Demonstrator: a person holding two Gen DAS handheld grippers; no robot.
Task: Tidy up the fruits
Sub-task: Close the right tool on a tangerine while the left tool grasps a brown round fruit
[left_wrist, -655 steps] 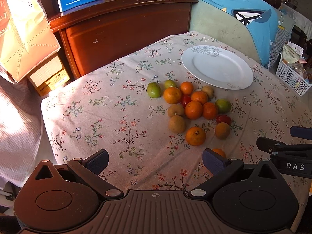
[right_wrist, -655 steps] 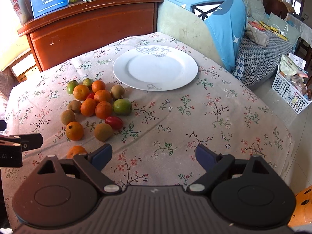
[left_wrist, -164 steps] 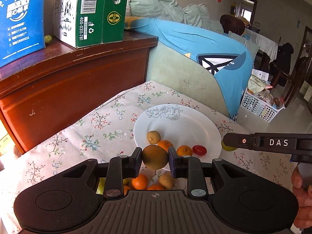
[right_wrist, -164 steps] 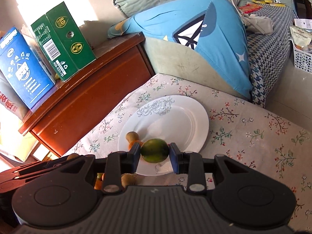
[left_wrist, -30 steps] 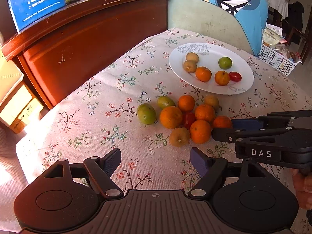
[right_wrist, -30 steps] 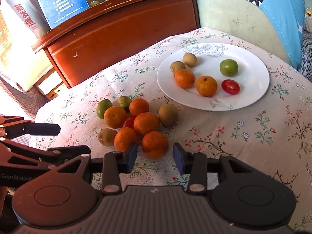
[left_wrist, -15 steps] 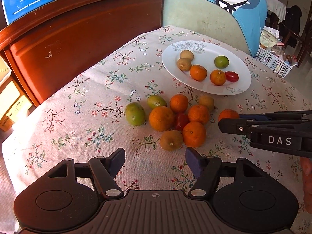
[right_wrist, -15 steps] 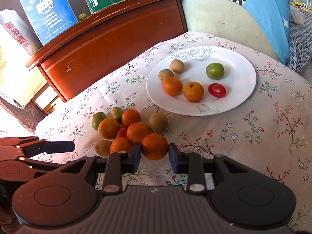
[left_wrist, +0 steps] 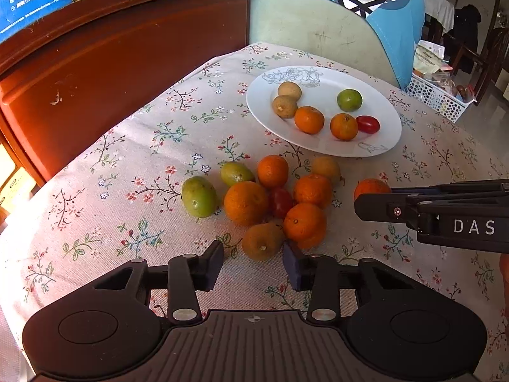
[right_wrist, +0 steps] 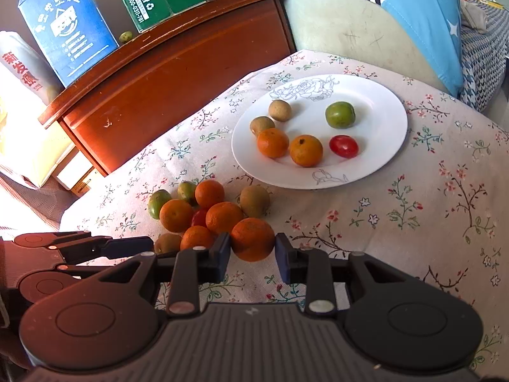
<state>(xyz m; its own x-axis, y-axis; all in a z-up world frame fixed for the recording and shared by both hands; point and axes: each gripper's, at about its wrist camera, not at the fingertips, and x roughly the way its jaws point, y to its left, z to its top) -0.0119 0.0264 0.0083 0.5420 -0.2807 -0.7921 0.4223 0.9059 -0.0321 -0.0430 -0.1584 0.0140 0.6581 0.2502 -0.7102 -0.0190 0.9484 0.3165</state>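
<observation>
Two tools busy: right tool (right_wrist: 250, 256) clamped on an orange (right_wrist: 253, 238), left tool (left_wrist: 253, 262) apart, closing on the kiwi (left_wrist: 262, 241); I squeeze gently, lift straight.

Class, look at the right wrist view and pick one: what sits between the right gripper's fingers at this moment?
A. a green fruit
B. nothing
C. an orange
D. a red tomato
C: the right gripper has its fingers closed against both sides of an orange, at the near edge of the pile on the tablecloth.
</observation>
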